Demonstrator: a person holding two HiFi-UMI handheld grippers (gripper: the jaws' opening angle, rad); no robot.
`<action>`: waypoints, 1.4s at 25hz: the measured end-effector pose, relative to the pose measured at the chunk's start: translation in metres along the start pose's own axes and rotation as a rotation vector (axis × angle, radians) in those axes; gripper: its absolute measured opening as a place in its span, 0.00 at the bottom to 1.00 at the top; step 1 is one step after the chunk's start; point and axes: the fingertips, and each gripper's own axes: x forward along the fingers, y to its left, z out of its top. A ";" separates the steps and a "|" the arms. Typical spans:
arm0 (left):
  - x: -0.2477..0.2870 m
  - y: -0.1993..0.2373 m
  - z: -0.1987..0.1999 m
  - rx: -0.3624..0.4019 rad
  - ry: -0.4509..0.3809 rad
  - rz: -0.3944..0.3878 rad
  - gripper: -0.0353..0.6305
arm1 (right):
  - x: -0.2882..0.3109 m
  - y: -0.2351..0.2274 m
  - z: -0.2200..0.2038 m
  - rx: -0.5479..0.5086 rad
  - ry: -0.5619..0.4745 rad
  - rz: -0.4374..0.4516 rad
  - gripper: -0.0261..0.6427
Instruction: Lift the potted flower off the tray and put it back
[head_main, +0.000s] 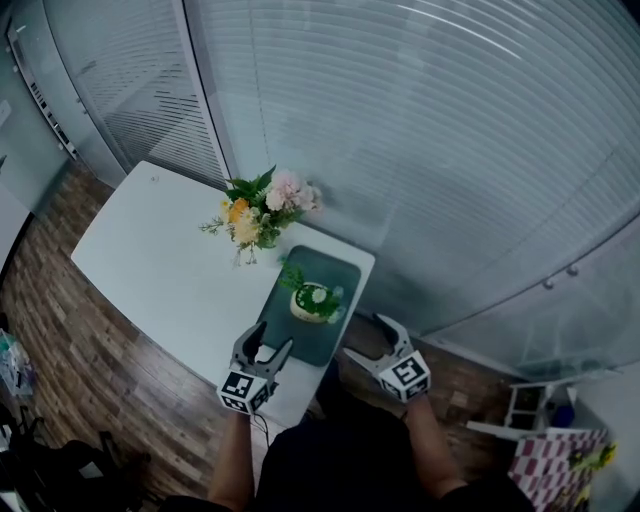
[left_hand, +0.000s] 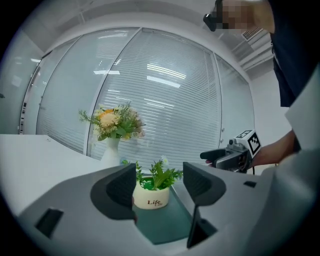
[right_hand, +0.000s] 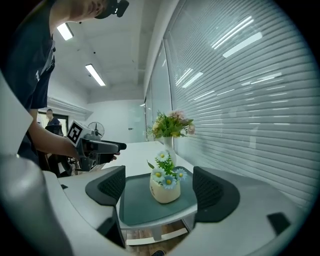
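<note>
Left arm: bare forearm reaches forward from the body; left gripper (head_main: 272, 340) hangs over the near corner of the white table (head_main: 150, 260), tips pointing at the near left edge of the tray (head_main: 328, 264).
Right arm: forearm reaches forward; right gripper (head_main: 367, 337) hangs past the table edge over the wood floor (head_main: 80, 360), angled in toward the tray.
Left jaws: spread wide, gripping nothing; the pot shows beyond the gap, untouched.
Right jaws: spread wide, gripping nothing; pot framed between them, apart from both.
Potted flower (head_main: 314, 302): upright on the dark green tray, toward its near half.
Bouquet in vase (head_main: 262, 210): on the table just behind the tray.
Head view only: both forearms, the whole tabletop, blinds behind glass walls.
Left gripper view only: the word "Life" on the cream pot; green leaves facing the camera.
Right gripper view only: blue daisy-like blooms with yellow centres; a table leg and floor below the tray's end.
</note>
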 end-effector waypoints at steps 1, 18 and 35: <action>0.002 0.001 -0.005 0.020 0.019 -0.001 0.47 | 0.003 -0.001 -0.001 -0.001 -0.003 0.000 0.61; 0.028 0.018 -0.058 0.040 0.159 -0.035 0.47 | 0.045 -0.005 -0.049 0.005 0.150 0.077 0.61; 0.070 0.030 -0.084 0.156 0.290 -0.099 0.47 | 0.096 -0.014 -0.075 -0.116 0.265 0.189 0.64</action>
